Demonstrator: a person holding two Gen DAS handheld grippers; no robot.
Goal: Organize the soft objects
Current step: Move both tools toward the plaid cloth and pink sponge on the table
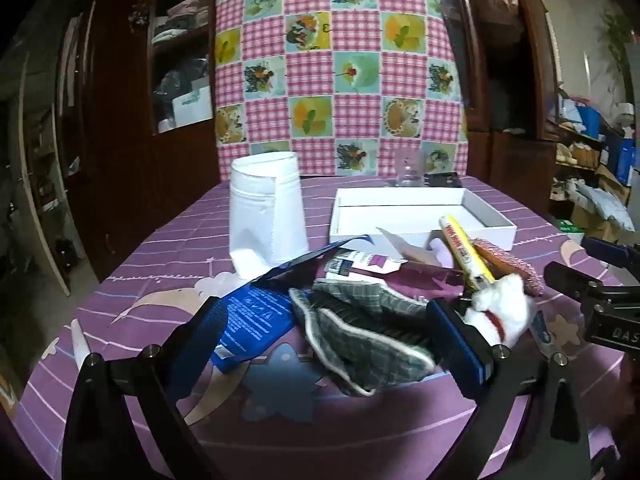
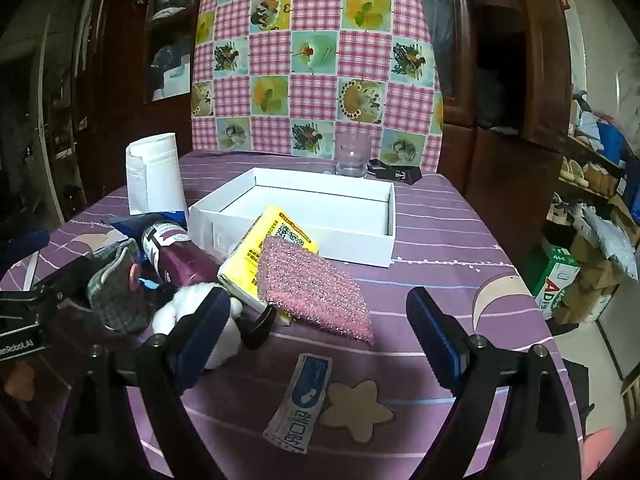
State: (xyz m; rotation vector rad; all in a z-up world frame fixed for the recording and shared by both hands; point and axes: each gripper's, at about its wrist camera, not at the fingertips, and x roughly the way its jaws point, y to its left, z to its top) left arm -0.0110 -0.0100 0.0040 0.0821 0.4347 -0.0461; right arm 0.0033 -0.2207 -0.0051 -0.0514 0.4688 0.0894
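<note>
Grey checked fabric, a soft mitten-like piece (image 1: 360, 332), lay crumpled at the lower centre of the left wrist frame, between the wide-spread fingers of the left claw (image 1: 340, 340), which gripped nothing. Just right of it sat a white fluffy toy (image 1: 506, 308), touching the claw's right pad. In the right wrist frame the same toy (image 2: 188, 300) showed at lower left, partly behind the left finger of the right claw (image 2: 316, 332), which also stood fully open and empty. A pink glittery sponge (image 2: 312, 284) rested ahead of that claw, tilted over a yellow packet (image 2: 272, 236). Behind them, at mid-frame, an open white box (image 2: 360, 248) sat on the purple worktop (image 2: 440, 240). A maroon pouch (image 2: 176, 256) lay left of the packet, a white paper roll (image 2: 154, 172) stood upright at upper left, and a small sachet (image 2: 300, 404) lay near the bottom centre.
</note>
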